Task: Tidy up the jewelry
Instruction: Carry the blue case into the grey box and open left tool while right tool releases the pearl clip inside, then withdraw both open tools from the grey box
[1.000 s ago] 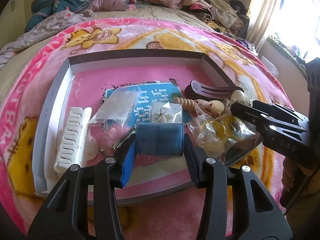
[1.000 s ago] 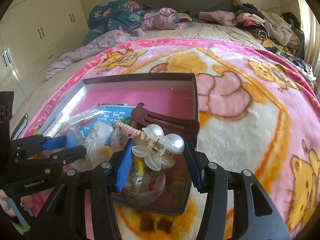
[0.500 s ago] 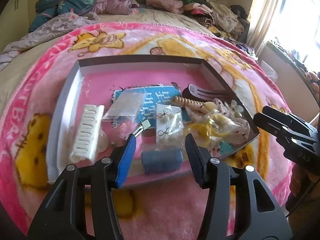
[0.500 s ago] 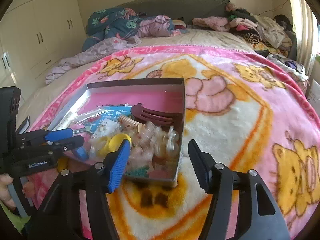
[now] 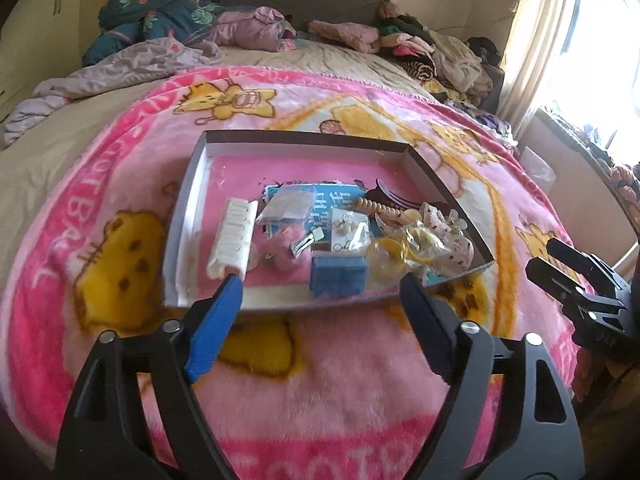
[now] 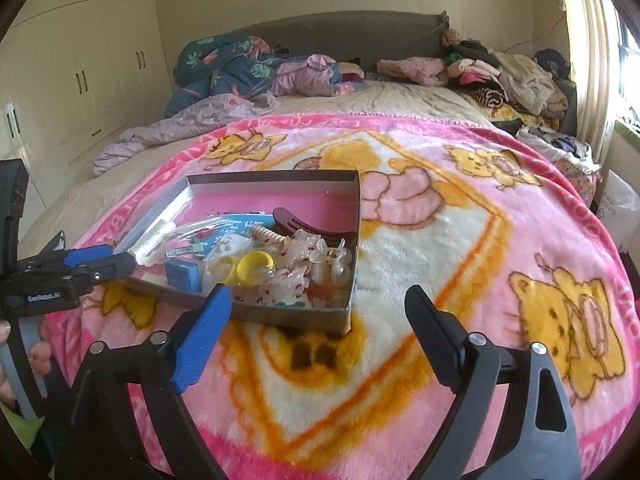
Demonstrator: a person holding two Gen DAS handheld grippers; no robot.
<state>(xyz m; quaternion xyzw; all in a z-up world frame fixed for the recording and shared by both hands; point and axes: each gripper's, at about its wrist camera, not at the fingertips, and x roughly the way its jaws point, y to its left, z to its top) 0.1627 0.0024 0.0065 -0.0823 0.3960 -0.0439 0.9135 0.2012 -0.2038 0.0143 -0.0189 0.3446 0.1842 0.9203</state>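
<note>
Jewelry and hair pieces lie together in a shallow box [image 5: 192,184] set on a pink cartoon blanket [image 5: 328,392] spread over a bed. In the left wrist view the left gripper [image 5: 320,292] hangs over the blanket with its jaws spread wide and nothing between them, its tips just short of the box's near wall. A small blue box [image 5: 338,274] rests on the box floor at 12 o'clock from that gripper, close against the near wall. At 10 o'clock from the blue box lies a white claw clip [image 5: 234,238], with a blue printed card [image 5: 320,204] beyond it toward 12 o'clock under clear packets. At 2 o'clock from the blue box sits a yellow ring [image 5: 390,250], and a heap of sheer floral hair clips [image 5: 444,232] fills the near right corner. In the right wrist view the right gripper [image 6: 318,300] is also spread apart and holds nothing, above the blanket near that same corner of the box; a dark brown hair clip [image 6: 304,224] lies at 12 o'clock from it, against the right wall.
</note>
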